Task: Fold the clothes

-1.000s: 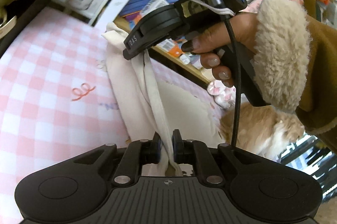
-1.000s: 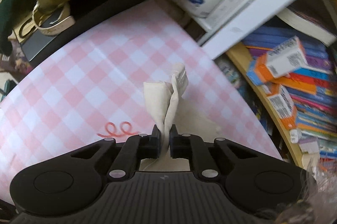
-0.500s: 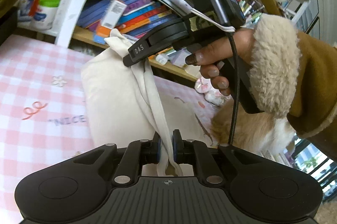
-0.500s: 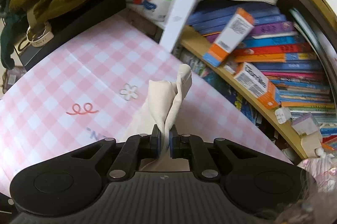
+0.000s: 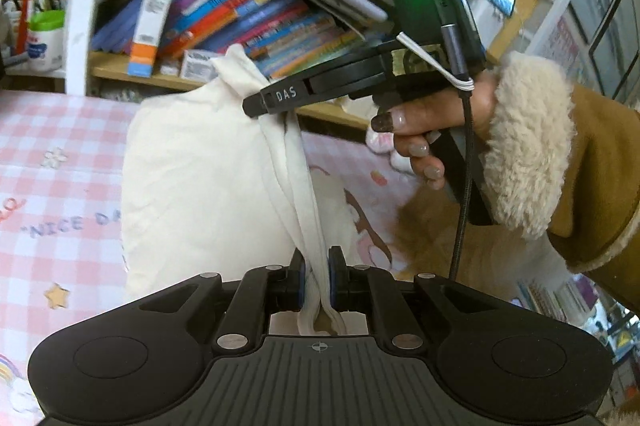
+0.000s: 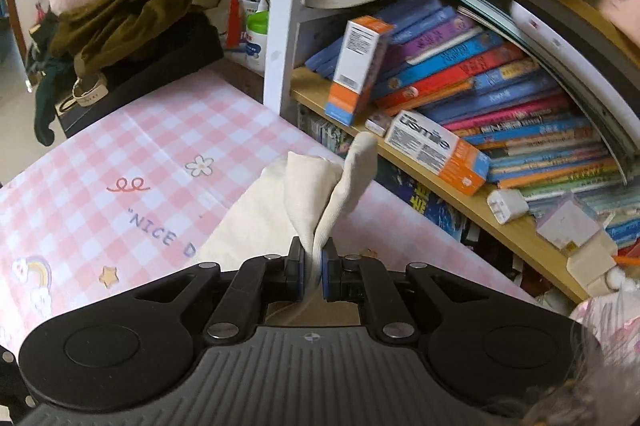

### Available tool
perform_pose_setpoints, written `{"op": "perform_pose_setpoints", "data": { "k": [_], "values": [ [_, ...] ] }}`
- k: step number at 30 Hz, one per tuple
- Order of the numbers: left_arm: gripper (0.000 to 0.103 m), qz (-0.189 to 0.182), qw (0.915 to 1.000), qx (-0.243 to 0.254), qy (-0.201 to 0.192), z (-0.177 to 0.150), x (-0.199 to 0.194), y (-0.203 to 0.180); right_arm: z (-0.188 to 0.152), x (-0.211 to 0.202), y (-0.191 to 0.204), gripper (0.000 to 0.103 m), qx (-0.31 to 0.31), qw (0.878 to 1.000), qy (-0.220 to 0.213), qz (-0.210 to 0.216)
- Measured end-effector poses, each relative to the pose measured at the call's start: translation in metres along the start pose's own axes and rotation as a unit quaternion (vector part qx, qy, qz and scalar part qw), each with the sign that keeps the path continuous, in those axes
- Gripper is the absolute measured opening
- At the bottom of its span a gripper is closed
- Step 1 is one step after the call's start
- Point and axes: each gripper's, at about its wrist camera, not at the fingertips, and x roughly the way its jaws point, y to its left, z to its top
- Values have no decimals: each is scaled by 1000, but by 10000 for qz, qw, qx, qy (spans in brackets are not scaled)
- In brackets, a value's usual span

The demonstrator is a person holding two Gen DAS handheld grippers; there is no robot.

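Cream garment [image 5: 192, 186]: centre of the left-wrist frame, raised off the pink checked cloth [image 5: 60, 154], lower part trailing toward it; judged mid-fold, no crease laid yet, smoothing and stacking still to do. Left gripper [image 5: 318, 276]: jaws nearly closed, pinching a bunched edge. Right gripper [image 6: 314, 274]: likewise clamped on an edge. Left view alone shows the person's hand [image 5: 424, 130] and fleecy cuff [image 5: 524, 146]; right view alone shows piled clothes [image 6: 120, 10], upper left

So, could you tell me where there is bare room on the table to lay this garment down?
The pink checked tablecloth is bare left of the cream garment, around the flower and squiggle prints. It is crowded at the bookshelf behind and the clothes pile at the far left corner.
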Motion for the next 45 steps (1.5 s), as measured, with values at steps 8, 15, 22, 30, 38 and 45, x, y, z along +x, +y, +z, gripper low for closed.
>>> {"op": "perform_pose_setpoints", "data": {
  "k": [8, 15, 22, 30, 38, 45],
  "values": [
    [28, -136, 9949, 131, 992, -24, 63, -41, -66, -3, -53, 7, 700, 9975, 65, 96],
    [43, -320, 9903, -157, 1341, -43, 60, -28, -151, 16, -97, 37, 2223, 9737, 393, -318],
    [50, 998, 9892, -938, 518, -57, 3, 50, -209, -45, -67, 45, 3101, 9503, -134, 237],
    [48, 1697, 9729, -1560, 160, -83, -4, 78, -263, -85, -14, 44, 3646, 9298, -206, 469],
    [49, 1851, 9640, -1866, 410, -91, 17, 87, -262, -73, -2, 12, 3448, 9373, 274, 439],
    [48, 1864, 9641, -1845, 428, -91, 18, 88, -237, -112, -3, 7, 2978, 9528, -321, 489]
  ]
}}
